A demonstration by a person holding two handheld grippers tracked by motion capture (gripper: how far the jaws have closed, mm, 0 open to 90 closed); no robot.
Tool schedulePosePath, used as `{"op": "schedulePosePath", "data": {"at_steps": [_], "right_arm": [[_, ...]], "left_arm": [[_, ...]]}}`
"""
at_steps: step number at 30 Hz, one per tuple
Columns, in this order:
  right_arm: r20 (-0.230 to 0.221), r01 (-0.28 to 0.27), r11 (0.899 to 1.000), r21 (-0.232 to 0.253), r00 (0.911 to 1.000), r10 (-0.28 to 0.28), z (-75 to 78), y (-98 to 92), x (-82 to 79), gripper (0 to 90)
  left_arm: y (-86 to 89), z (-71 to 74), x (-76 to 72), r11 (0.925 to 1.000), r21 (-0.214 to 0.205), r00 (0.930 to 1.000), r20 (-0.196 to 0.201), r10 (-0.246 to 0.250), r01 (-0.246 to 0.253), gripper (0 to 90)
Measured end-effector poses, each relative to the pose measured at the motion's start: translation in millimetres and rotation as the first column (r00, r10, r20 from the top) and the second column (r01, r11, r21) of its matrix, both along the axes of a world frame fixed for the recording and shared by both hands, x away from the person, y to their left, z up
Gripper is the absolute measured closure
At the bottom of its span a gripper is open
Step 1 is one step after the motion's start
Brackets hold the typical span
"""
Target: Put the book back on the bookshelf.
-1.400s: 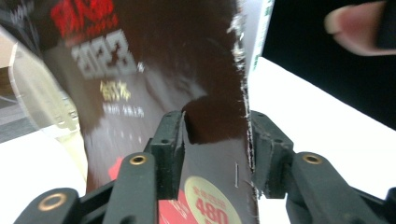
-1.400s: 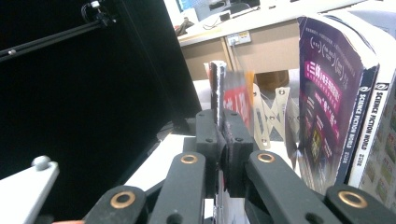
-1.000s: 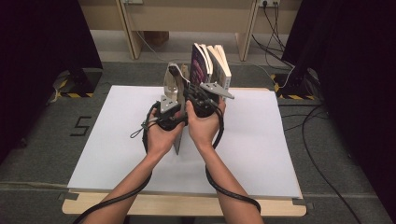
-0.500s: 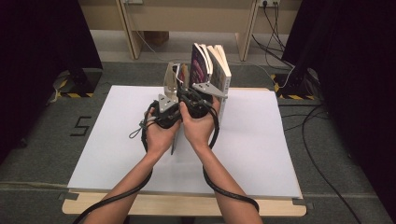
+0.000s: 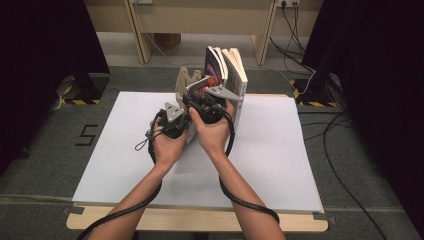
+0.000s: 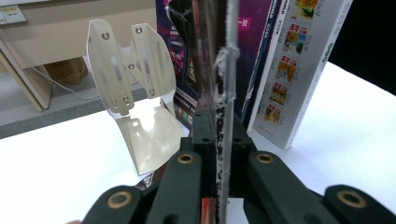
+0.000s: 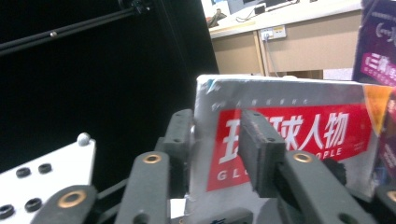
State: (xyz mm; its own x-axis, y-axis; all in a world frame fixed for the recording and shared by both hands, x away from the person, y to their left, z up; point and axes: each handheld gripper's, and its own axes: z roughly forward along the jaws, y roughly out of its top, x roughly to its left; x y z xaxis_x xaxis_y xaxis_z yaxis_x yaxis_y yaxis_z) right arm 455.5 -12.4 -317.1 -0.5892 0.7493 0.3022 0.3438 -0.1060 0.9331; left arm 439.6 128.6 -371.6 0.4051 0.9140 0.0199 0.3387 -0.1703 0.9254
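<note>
From the high view, both hands cover the tongs' tips, so the left tongs (image 5: 176,119) and right tongs (image 5: 212,102) vanish at the magazine (image 5: 199,86), and its contact with the pads stays unseen there. Up at twelve o'clock the standing books (image 5: 227,65) hide the far leg of the metal bookend (image 5: 186,80). In the left tongs' view, the magazine's edge (image 6: 223,93) runs off the top, its cover unreadable edge-on, and the purple book (image 6: 187,56) is cut at twelve o'clock. In the right tongs' view, the red-banded cover (image 7: 299,140) is soft and blurred, its small lettering illegible, its three o'clock corner lost behind a purple book (image 7: 380,42).
</note>
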Motion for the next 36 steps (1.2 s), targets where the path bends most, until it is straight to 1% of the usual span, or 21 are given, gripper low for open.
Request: {"op": "schedulePosePath", "data": {"at_steps": [2,5,6,7,9,11,12,14,16,17,20,22,23,24,25,29,30,32,34,36], "right_arm": [[-0.009,-0.006,1.000,0.017,0.9999,0.006,2.1,-5.7,-0.5,64.6],[0.016,-0.003,0.999,0.043,0.9999,0.002,5.6,-14.4,-5.4,64.1],[0.016,0.001,0.998,0.056,0.9999,-0.002,7.8,-17.4,-6.8,63.8],[0.023,0.007,0.998,0.060,0.9997,-0.008,9.7,-20.7,-7.2,63.6],[0.028,0.013,0.998,0.059,0.9995,-0.015,11.5,-23.9,-7.6,63.7],[0.029,0.027,0.998,0.060,0.9991,-0.029,13.4,-31.4,-7.6,63.7],[0.032,0.041,0.998,0.052,0.9986,-0.043,13.2,-36.2,-7.5,63.7],[0.023,0.058,0.998,0.036,0.9980,-0.059,10.7,-43.6,-7.4,63.7],[0.017,0.062,0.997,0.035,0.9979,-0.062,9.5,-45.5,-7.4,63.6],[0.004,0.068,0.997,0.023,0.9977,-0.068,5.6,-51.0,-8.0,63.6],[-0.010,0.078,0.997,0.013,0.9969,-0.078,0.1,-58.2,-8.9,63.7],[-0.012,0.083,0.997,0.003,0.9965,-0.083,-3.5,-63.9,-10.3,63.7],[-0.016,0.088,0.996,0.000,0.9960,-0.088,-5.5,-67.1,-11.1,63.7],[-0.016,0.088,0.996,0.000,0.9960,-0.088,-5.5,-67.1,-11.1,63.7],[-0.019,0.100,0.995,-0.013,0.9948,-0.100,-10.6,-74.3,-12.7,63.6],[-0.036,0.117,0.993,-0.026,0.9924,-0.118,-20.6,-85.8,-14.7,63.4],[-0.047,0.120,0.992,-0.025,0.9915,-0.121,-23.3,-88.2,-15.7,63.4],[-0.049,0.128,0.991,-0.032,0.9904,-0.129,-28.8,-93.2,-16.7,63.3],[-0.061,0.132,0.991,-0.036,0.9892,-0.134,-33.8,-97.1,-18.0,63.3],[-0.073,0.130,0.991,-0.045,0.9884,-0.133,-39.5,-100.0,-19.4,63.2]], "left_arm": [[-1.0,1.3,-0.8,1.0000,-0.006,1.0000,0.001,-0.004,0.004,86.7],[0.3,1.7,0.7,0.9996,-0.029,0.9998,-0.018,-0.006,0.006,86.7],[1.3,1.1,1.6,0.9996,-0.027,0.9997,-0.023,-0.005,0.004,86.7],[2.1,0.4,2.3,0.9994,-0.034,0.9996,-0.028,-0.003,0.002,86.7],[3.3,0.1,2.8,0.9992,-0.040,0.9996,-0.029,-0.004,0.002,86.7],[5.6,1.5,3.4,0.9988,-0.050,0.9997,-0.023,-0.001,0.000,86.8],[5.9,2.1,3.6,0.9984,-0.056,0.9997,-0.023,0.001,-0.002,86.8],[8.0,4.5,4.5,0.9981,-0.062,0.9999,-0.013,0.001,-0.002,86.8],[9.0,5.2,4.8,0.9977,-0.067,1.0000,-0.008,0.002,-0.003,86.8],[11.3,6.4,5.5,0.9971,-0.076,1.0000,-0.004,0.004,-0.004,86.8],[14.6,9.0,6.9,0.9955,-0.094,1.0000,0.001,0.006,-0.006,86.9],[15.9,10.2,7.5,0.9950,-0.099,1.0000,0.005,0.007,-0.007,86.9],[17.9,12.7,8.0,0.9939,-0.110,0.9999,0.012,0.010,-0.009,86.9],[17.9,12.7,8.0,0.9939,-0.110,0.9999,0.012,0.010,-0.009,86.9],[19.5,14.1,8.5,0.9934,-0.114,0.9998,0.016,0.012,-0.010,86.9],[26.6,18.6,11.4,0.9899,-0.140,0.9994,0.024,0.026,-0.022,86.9],[28.0,19.6,12.0,0.9892,-0.144,0.9992,0.027,0.029,-0.025,86.9],[30.8,21.6,13.4,0.9885,-0.149,0.9989,0.034,0.031,-0.026,86.9],[32.1,22.7,14.1,0.9886,-0.149,0.9989,0.035,0.031,-0.025,86.9],[35.2,25.3,16.2,0.9879,-0.153,0.9983,0.046,0.035,-0.028,86.9]]}}
